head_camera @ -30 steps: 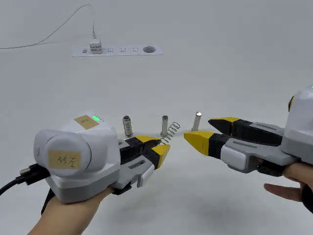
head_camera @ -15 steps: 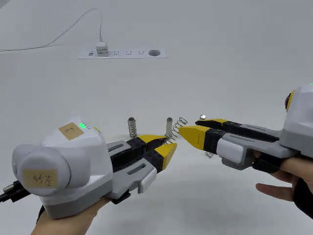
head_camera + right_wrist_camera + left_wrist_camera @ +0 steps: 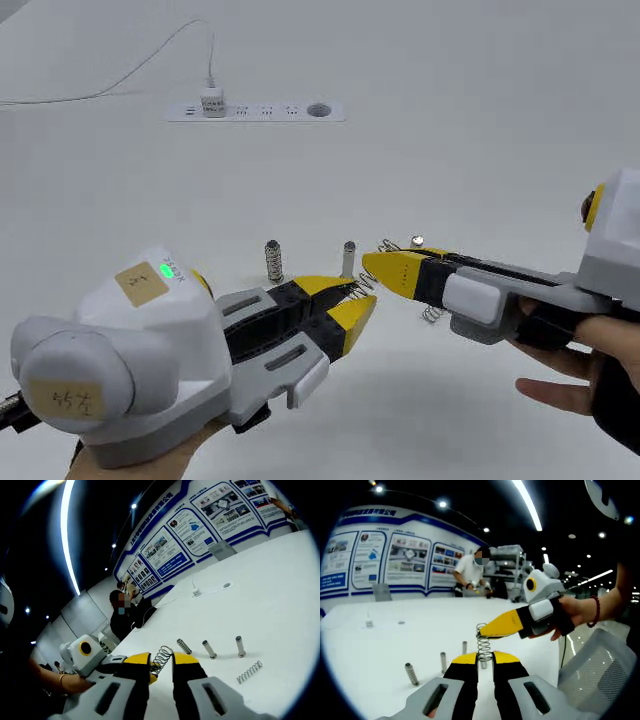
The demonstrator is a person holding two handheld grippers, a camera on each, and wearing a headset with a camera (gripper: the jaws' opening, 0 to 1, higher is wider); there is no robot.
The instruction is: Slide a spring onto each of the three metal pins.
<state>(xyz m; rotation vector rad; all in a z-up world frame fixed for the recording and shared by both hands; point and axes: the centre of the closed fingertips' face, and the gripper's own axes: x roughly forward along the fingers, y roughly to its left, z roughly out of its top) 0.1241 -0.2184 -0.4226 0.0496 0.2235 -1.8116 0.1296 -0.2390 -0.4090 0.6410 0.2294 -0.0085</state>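
silver coiled wire spring (image 3: 483,641) stretches lengthwise between tongs, left gripper (image 3: 484,656) and right gripper (image 3: 161,659) each clenched on one end, bare upright metal pin (image 3: 349,258) just beyond.

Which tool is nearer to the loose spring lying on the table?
Right. The loose spring lies on the table just under the right tool, behind its tips; the left tool sits farther away, to that spring's left. Both tools grip a second spring.

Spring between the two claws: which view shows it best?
Left gripper view: the spring stands full length from the left claw up to the right claw. The right gripper view foreshortens it; the head view shows a few coils by the claws.
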